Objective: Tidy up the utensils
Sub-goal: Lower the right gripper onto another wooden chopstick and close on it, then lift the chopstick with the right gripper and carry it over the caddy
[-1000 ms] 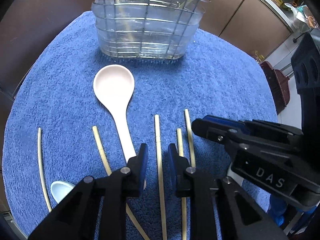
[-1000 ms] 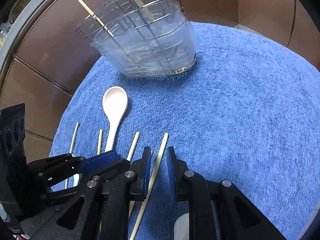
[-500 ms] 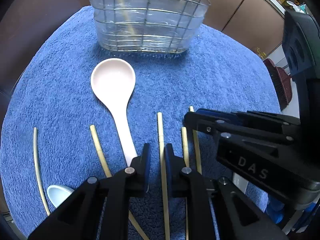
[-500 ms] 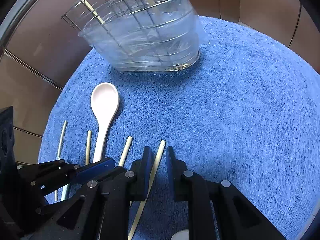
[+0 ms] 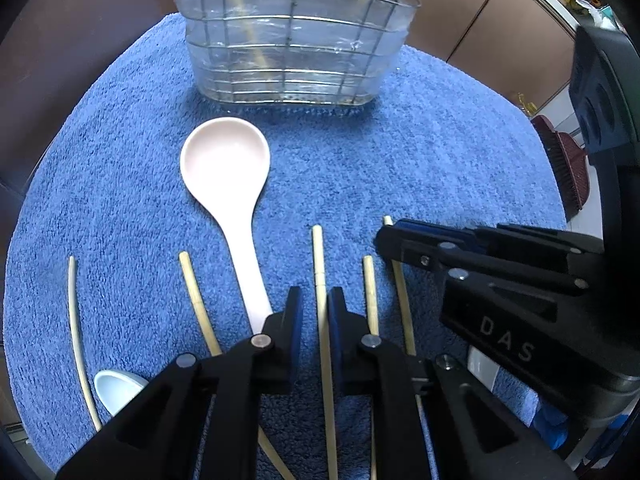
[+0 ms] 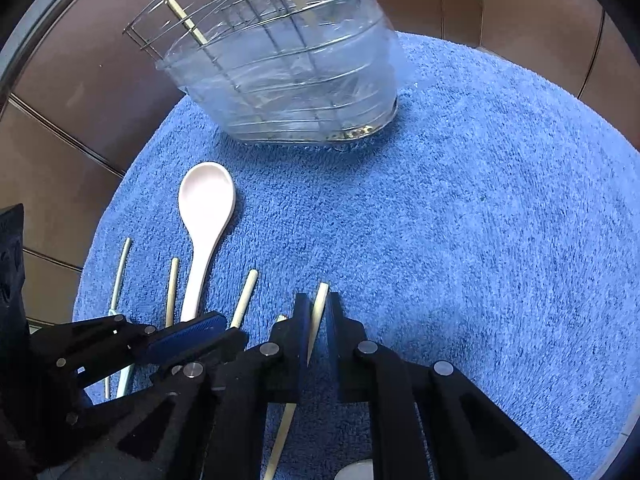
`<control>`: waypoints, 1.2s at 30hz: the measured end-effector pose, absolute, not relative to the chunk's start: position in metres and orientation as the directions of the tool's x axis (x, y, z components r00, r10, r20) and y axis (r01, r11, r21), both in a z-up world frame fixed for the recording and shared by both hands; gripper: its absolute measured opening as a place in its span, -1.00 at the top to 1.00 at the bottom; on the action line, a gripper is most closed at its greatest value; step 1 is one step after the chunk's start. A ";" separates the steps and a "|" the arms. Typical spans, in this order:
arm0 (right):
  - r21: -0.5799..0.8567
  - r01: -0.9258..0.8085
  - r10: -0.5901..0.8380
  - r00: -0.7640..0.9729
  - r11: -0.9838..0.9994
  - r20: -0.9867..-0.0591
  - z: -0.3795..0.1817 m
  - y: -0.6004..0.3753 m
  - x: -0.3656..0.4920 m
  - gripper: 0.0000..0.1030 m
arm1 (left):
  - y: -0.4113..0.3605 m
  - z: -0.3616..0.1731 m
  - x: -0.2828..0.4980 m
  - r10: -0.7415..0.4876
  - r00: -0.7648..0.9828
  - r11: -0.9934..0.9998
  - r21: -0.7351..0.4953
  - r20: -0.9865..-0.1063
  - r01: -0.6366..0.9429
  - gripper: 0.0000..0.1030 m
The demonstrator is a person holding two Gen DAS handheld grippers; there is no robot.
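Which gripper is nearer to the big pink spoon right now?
Left. The left gripper sits just beside the pink spoon handle, closed on a chopstick. The right gripper grips another chopstick farther right.

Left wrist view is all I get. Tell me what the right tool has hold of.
Observer: The right tool is shut on a chopstick, whose end pokes just past the fingertips.
Operator: Report how that chopstick runs.
Observer: It passes back beneath the tool, slanting toward the lower left of the right wrist view.
Operator: Check the basket top.
Observer: A leaning chopstick in the wire basket sticks out well above the rim, tilted left.
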State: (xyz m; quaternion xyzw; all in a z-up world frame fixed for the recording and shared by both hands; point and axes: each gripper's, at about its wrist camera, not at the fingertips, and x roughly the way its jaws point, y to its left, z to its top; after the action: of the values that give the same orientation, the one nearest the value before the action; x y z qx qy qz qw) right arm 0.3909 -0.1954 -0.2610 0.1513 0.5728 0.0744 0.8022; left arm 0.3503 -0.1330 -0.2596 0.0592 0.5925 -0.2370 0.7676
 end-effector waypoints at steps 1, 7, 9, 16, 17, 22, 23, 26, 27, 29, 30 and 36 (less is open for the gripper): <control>0.335 0.057 0.299 0.334 0.940 -0.894 -0.261 -0.197 0.390 0.85 | -0.134 -0.260 0.351 -0.290 0.185 0.881 -0.187 -0.939 0.434 0.77; 0.385 0.069 0.340 0.347 0.920 -0.874 -0.262 -0.218 0.382 0.87 | -0.141 -0.260 0.354 -0.260 0.174 0.884 -0.162 -0.950 0.439 0.77; 0.403 0.074 0.354 0.354 0.912 -0.866 -0.263 -0.226 0.378 0.87 | -0.144 -0.260 0.356 -0.253 0.167 0.886 -0.159 -0.953 0.436 0.77; 0.480 0.089 0.411 0.399 0.873 -0.820 -0.258 -0.252 0.367 0.88 | -0.154 -0.260 0.359 -0.215 0.162 0.892 -0.126 -0.963 0.434 0.77; 0.496 0.085 0.424 0.408 0.864 -0.809 -0.257 -0.256 0.365 0.88 | -0.155 -0.260 0.359 -0.211 0.164 0.894 -0.123 -0.964 0.431 0.77; 0.538 0.077 0.455 0.443 0.839 -0.773 -0.250 -0.271 0.351 0.88 | -0.159 -0.260 0.359 -0.196 0.173 0.908 -0.112 -0.965 0.405 0.78; 0.545 0.072 0.461 0.450 0.835 -0.765 -0.248 -0.276 0.348 0.88 | -0.160 -0.260 0.359 -0.191 0.178 0.911 -0.106 -0.965 0.400 0.79; 0.565 0.062 0.476 0.467 0.823 -0.745 -0.244 -0.291 0.339 0.89 | -0.160 -0.260 0.357 -0.186 0.184 0.919 -0.105 -0.965 0.381 0.84; 0.570 0.058 0.480 0.474 0.820 -0.738 -0.241 -0.295 0.335 0.89 | -0.157 -0.259 0.357 -0.190 0.184 0.922 -0.111 -0.964 0.371 0.88; 0.573 0.050 0.481 0.488 0.818 -0.728 -0.232 -0.298 0.330 0.89 | -0.155 -0.259 0.356 -0.203 0.187 0.927 -0.127 -0.961 0.353 0.91; 0.575 0.045 0.482 0.495 0.817 -0.723 -0.229 -0.301 0.326 0.89 | -0.153 -0.259 0.356 -0.204 0.189 0.929 -0.130 -0.960 0.346 0.91; 0.580 0.030 0.480 0.527 0.814 -0.701 -0.209 -0.294 0.311 0.89 | -0.137 -0.245 0.353 -0.238 0.239 0.929 -0.148 -0.941 0.339 0.91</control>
State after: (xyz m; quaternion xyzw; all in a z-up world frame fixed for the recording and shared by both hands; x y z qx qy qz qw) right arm 0.3108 -0.2936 -0.2095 0.2727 0.4671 0.1357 0.8301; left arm 0.3533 -0.1366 -0.2451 0.0432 0.5887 -0.1835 0.7861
